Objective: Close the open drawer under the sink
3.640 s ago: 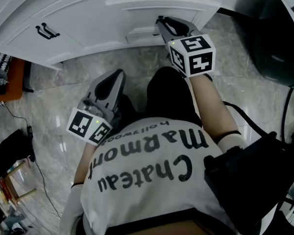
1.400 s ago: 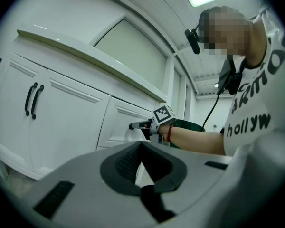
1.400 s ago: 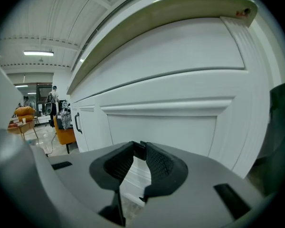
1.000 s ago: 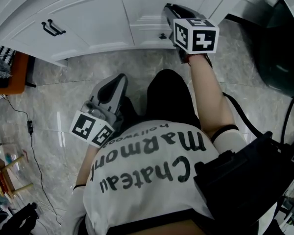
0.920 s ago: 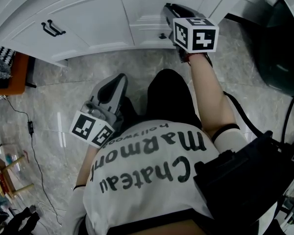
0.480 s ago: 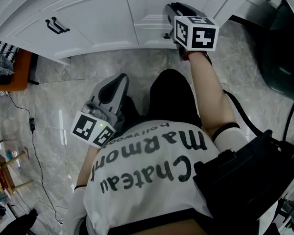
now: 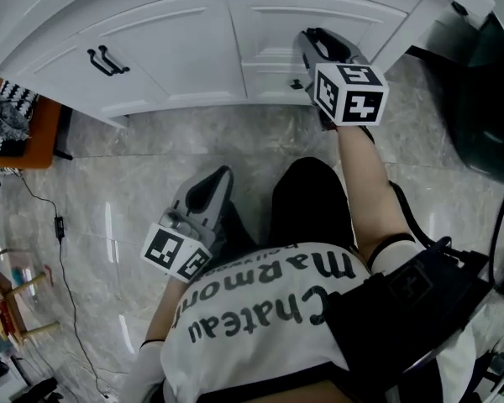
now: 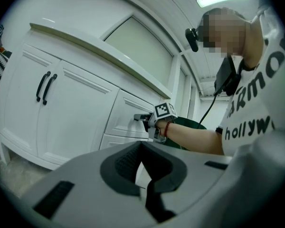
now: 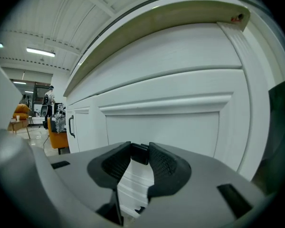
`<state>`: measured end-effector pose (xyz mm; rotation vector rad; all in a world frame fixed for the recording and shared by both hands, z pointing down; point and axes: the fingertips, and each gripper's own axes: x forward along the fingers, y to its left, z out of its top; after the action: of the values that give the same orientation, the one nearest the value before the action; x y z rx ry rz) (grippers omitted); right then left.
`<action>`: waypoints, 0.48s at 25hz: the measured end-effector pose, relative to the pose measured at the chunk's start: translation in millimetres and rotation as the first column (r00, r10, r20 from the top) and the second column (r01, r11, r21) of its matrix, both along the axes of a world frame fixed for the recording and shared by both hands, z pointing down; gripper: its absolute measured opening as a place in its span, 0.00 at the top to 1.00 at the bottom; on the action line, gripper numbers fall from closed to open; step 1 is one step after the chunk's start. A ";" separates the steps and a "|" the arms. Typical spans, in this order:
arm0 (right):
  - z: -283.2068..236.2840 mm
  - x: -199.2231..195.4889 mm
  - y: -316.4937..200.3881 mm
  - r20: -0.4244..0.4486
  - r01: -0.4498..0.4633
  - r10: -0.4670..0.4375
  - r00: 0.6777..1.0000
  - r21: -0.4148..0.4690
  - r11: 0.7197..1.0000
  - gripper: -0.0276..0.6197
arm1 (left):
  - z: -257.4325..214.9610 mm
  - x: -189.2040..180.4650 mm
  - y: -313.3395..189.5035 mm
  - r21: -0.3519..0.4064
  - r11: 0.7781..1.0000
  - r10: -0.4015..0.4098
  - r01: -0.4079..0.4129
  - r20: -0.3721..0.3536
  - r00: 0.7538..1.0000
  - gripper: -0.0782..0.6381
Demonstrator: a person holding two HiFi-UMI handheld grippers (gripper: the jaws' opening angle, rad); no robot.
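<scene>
1. A few seconds ago the white panelled drawer [image 7: 269, 28] stood pulled out toward the person. Now it is pushed in, its front flush with the white cabinet face. It sits at the right end of the cabinet, just under the bench's curved pale edge [image 9: 156, 18].
2. The right tongs [image 7: 312, 36] are at the drawer front as before, around its small black handle [image 9: 140, 155]. They have just been opening wide, then drew in a little. They now stand apart with the handle between their tips, not clamped on it.
3. The left tongs [image 7: 222, 175] are closed together with nothing between them. They are low over the grey marbled floor [image 7: 109, 200] beside the person's dark-trousered knee, nearer and left of the drawer and well apart from it, much as before.
4. The person's white T-shirt [image 7: 260, 326] carries black lettering, upside down from the head view: "Chateau" and "MaRmon", the end lost in a fold. The left gripper view shows "hollyw" on the same shirt. Each gripper's cube bears black-and-white square markers.
5. With the drawer shut, nothing inside it can be seen. The lower drawer beneath it, with its own little black pull [image 7: 296, 83], is also shut. So are the two white cabinet doors farther left with paired black bar handles [image 7: 107, 60].
</scene>
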<state>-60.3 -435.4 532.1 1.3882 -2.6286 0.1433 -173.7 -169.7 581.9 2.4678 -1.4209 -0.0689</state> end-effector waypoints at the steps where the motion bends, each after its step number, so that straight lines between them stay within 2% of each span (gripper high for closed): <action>1: -0.4 -0.9 0.4 0.010 0.004 -0.004 1.000 0.009 1.000 0.76 | 6.6 -1.5 0.0 -0.008 1.000 0.003 -0.003 -0.012 1.000 0.88; 5: -2.9 2.6 2.5 0.045 0.005 -0.006 0.999 0.027 1.000 0.76 | 15.3 -3.3 -4.5 -0.009 1.000 0.020 -0.021 -0.067 0.998 0.88; 9: -7.0 0.4 -2.3 0.060 0.002 -0.004 0.998 0.023 1.000 0.76 | -4.8 -4.1 -15.6 0.046 0.998 0.032 -0.031 -0.033 0.999 0.88; 12: -5.4 2.4 -1.8 0.060 -0.011 0.012 0.998 -0.024 1.000 0.76 | -24.7 -5.5 -15.4 0.020 0.999 0.035 -0.035 -0.017 0.999 0.88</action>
<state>-57.9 -437.2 526.7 1.4128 -2.6582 0.2202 -179.1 -185.1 557.2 2.5005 -1.3760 -0.0974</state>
